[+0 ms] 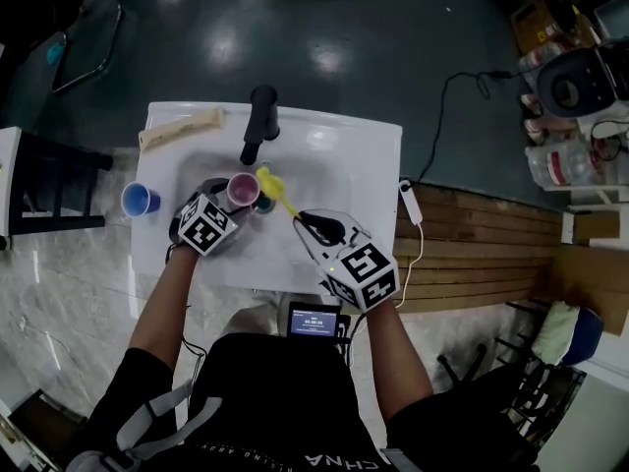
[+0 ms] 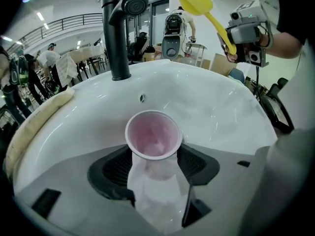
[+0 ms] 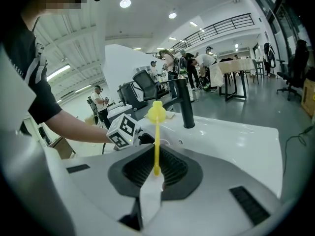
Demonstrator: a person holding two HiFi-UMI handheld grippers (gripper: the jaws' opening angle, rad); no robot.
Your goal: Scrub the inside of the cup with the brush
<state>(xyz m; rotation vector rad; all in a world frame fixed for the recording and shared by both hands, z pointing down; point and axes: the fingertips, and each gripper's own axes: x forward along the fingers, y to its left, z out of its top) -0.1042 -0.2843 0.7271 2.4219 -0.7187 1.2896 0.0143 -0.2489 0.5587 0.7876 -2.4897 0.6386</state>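
Down in the white sink [image 2: 211, 107], in front of the black tap [image 2: 115, 38], the pink cup [image 2: 153, 134] stands upright with its mouth up, between the jaws of the left gripper [image 1: 224, 205]; they stand wide apart on either side of it, and I see no clear squeeze on its wall. The right gripper [image 1: 310, 220] has its jaws closed almost together on the end of the thin handle of the yellow brush [image 3: 156, 132]. The brush head is up in the air, near the cup but outside it.
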